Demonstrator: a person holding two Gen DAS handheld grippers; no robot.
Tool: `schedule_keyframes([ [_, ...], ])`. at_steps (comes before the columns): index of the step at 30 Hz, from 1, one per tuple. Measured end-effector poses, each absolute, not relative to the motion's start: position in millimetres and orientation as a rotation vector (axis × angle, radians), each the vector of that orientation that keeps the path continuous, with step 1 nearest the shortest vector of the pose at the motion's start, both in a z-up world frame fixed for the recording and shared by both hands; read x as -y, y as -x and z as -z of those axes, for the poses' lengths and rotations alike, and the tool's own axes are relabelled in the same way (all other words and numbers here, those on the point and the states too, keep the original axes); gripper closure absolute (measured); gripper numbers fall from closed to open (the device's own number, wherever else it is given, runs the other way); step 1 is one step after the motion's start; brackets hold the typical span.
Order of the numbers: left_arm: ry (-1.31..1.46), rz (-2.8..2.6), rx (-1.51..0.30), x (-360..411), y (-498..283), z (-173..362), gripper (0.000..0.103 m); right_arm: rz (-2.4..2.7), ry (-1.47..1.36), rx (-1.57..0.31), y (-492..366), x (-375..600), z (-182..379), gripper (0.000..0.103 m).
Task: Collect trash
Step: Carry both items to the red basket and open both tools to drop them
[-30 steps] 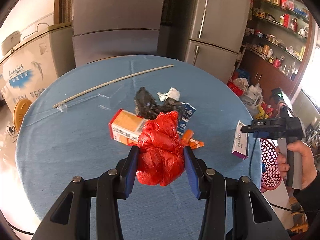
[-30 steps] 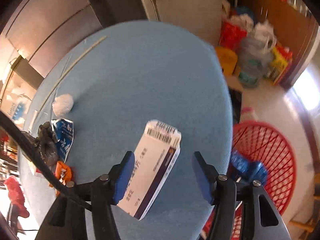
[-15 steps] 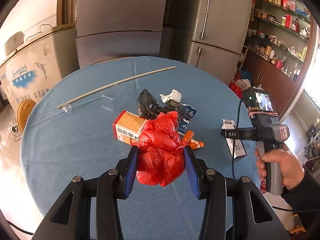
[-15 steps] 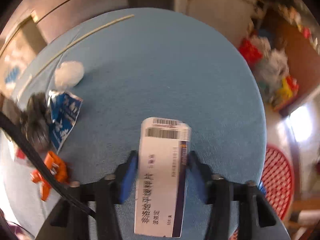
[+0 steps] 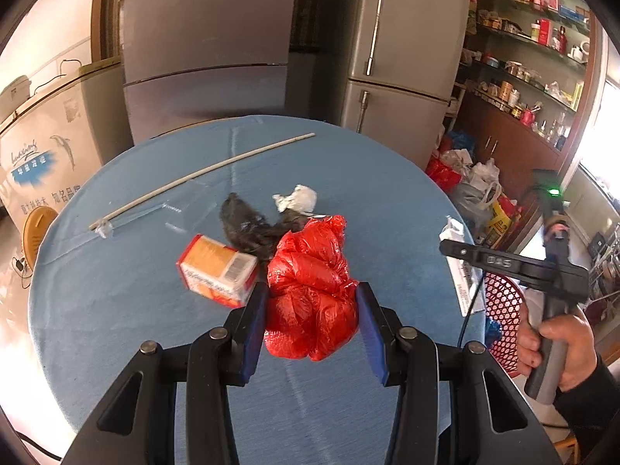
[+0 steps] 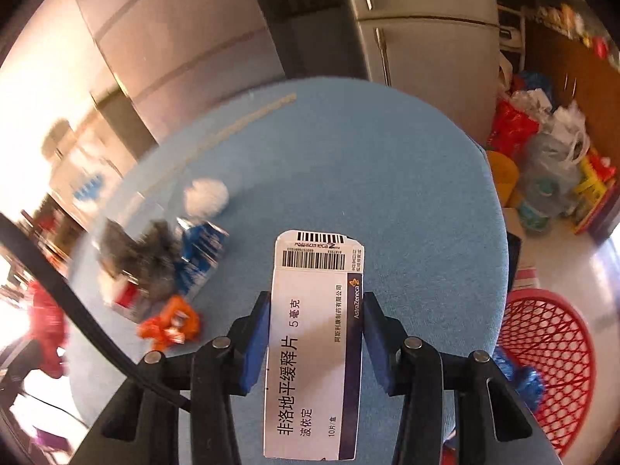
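Round blue-clothed table (image 5: 116,310), grey refrigerators behind it, trash held in both grippers.

At lower centre of the left wrist view, the left gripper (image 5: 312,319) was clamped on a crumpled red plastic bag (image 5: 312,290), glossy and bunched, which bulged up past the blue pads (image 5: 252,329). Beyond it on the cloth lay an orange-and-white carton (image 5: 217,269), a black bag (image 5: 248,224), a wad of white tissue (image 5: 296,199) and a long pale stick (image 5: 201,178). In the right wrist view, the right gripper (image 6: 316,335) had just closed its jaws on a white medicine box (image 6: 314,345) with a dark purple edge, barcodes at its far end, standing lengthwise between the pads and pressed on both sides. A red mesh basket (image 6: 550,356) sat at lower right, below the table edge.
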State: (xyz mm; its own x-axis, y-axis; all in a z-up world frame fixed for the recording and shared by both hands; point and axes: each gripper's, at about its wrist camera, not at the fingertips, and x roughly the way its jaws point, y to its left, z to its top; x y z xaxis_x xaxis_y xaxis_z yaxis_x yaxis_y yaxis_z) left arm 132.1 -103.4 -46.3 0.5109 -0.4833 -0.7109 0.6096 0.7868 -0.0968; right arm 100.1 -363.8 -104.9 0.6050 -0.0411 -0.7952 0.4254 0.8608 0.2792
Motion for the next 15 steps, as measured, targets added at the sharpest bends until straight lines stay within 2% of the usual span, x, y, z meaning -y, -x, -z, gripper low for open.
schedule_keyframes([
  [7, -0.234, 0.685, -0.788, 142, -121, 38, 0.056, 0.245, -0.524, -0.713, -54, 375, 76, 0.055],
  [15, -0.306, 0.744, -0.780, 192, -103, 33, 0.056, 0.267, -0.520, -0.618, -21, 397, 50, 0.055],
])
